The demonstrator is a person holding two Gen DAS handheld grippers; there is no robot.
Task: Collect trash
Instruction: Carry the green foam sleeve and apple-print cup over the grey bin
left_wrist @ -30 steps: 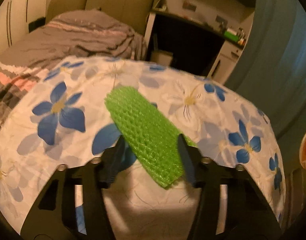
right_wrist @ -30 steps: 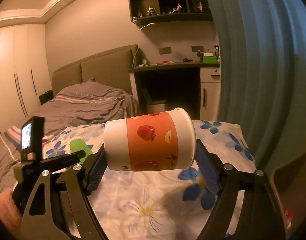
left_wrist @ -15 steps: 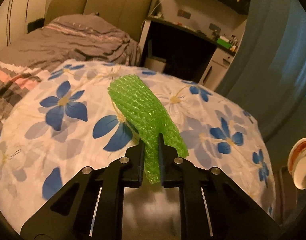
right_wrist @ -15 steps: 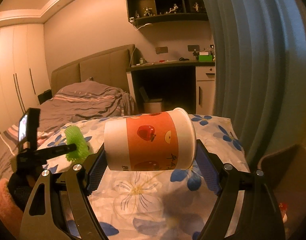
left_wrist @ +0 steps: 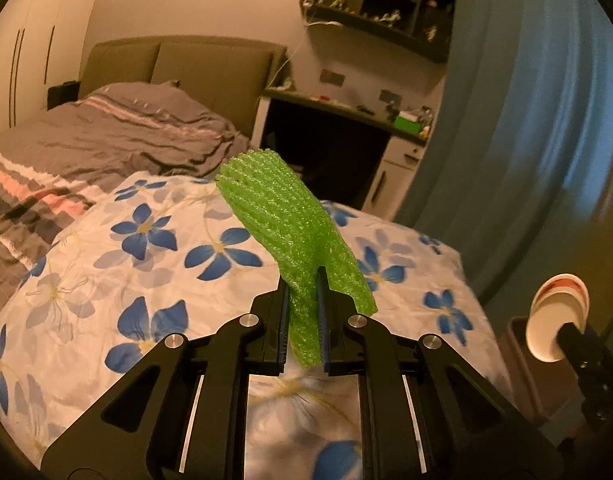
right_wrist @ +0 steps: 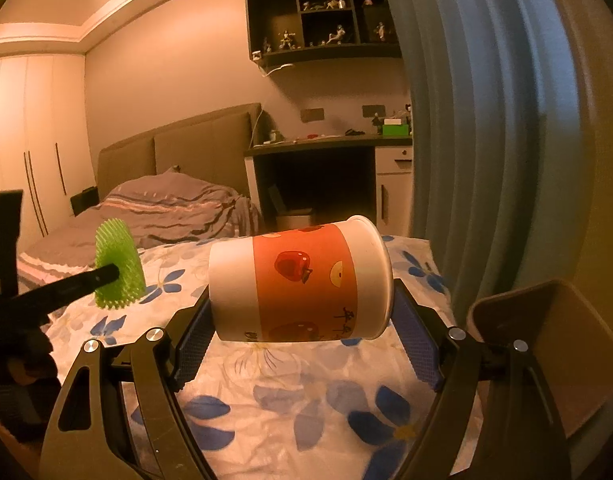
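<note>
My left gripper is shut on a green foam net sleeve and holds it up above the flowered cloth. The sleeve also shows at the left of the right wrist view. My right gripper is shut on a paper cup with an orange band and apple pictures, held on its side above the cloth. The cup's base shows at the right of the left wrist view.
A brown bin stands at the right, below the cloth's edge, beside a blue-grey curtain. A bed with grey bedding lies behind the cloth. A dark desk stands at the back.
My left gripper closed on the green sleeve and lifted it off the cloth. My right gripper, still holding the cup, shifted right; the brown bin has come further into view.
</note>
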